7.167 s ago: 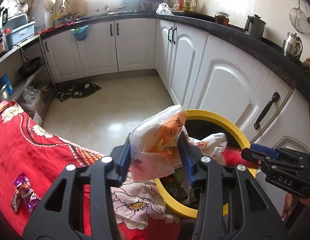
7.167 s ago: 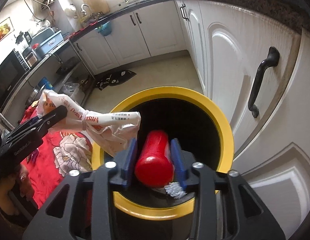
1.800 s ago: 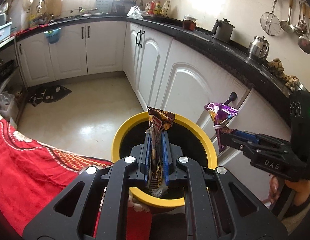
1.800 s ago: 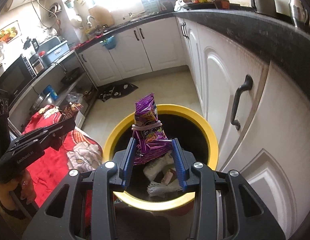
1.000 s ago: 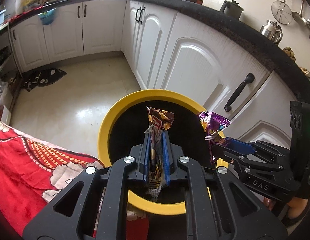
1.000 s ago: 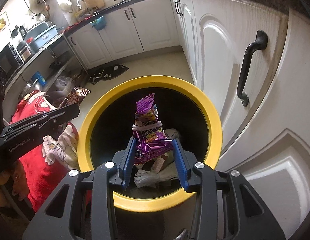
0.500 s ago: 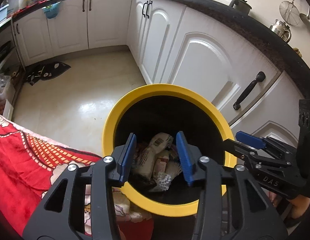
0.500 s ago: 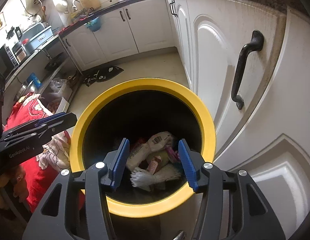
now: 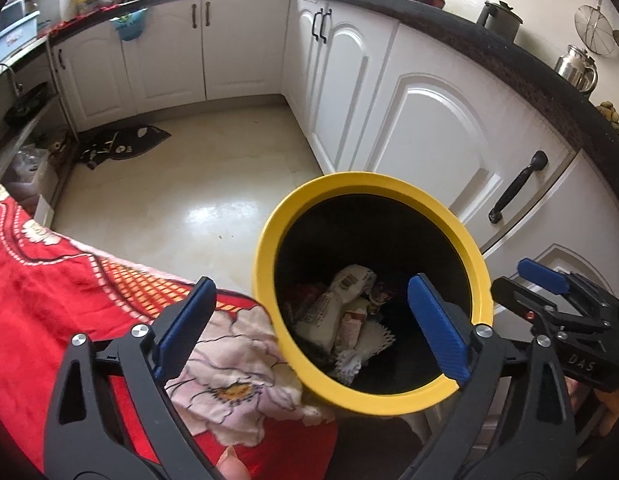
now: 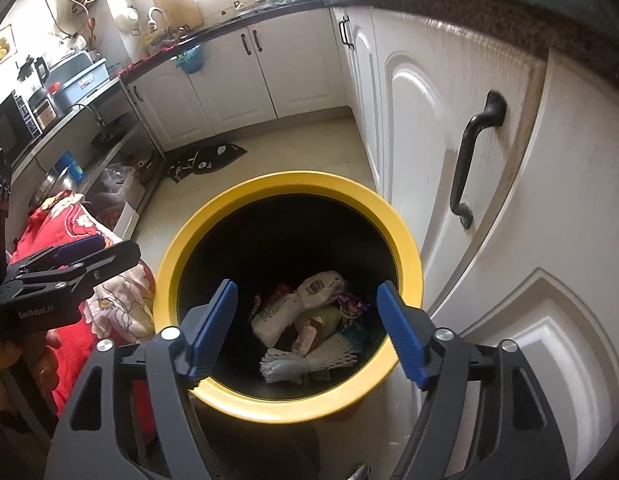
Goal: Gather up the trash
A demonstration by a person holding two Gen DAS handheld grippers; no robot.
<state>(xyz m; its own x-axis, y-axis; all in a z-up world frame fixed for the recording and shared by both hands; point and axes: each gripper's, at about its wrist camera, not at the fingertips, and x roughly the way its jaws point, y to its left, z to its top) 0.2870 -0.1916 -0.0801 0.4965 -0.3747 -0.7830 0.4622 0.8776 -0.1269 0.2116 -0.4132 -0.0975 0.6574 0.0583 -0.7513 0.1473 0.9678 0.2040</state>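
Observation:
A black bin with a yellow rim [image 9: 265, 248] [image 10: 405, 248] stands on the floor beside the white cabinets. Trash [image 9: 333, 308] [image 10: 301, 312] lies at its bottom: a white bag, wrappers and a white foam net. My left gripper [image 9: 309, 292] hovers over the bin's left edge, its jaws opening wide with nothing between them. My right gripper [image 10: 306, 286] hangs over the bin's mouth, its jaws also opening and empty. Each gripper shows in the other's view: the right gripper [image 9: 517, 280] at the right edge, the left gripper [image 10: 121, 250] at the left.
A red floral cloth [image 9: 49, 280] [image 10: 65, 216] covers a surface touching the bin's left side. White cabinet doors with a black handle [image 9: 517, 184] [image 10: 473, 160] stand close on the right. A dark mat [image 9: 125, 146] lies on the pale floor beyond.
Both grippers let go of their wrappers, the brown one from the left and the purple one from the right, and these are now down in the bin. Both pairs of jaws have spread wide.

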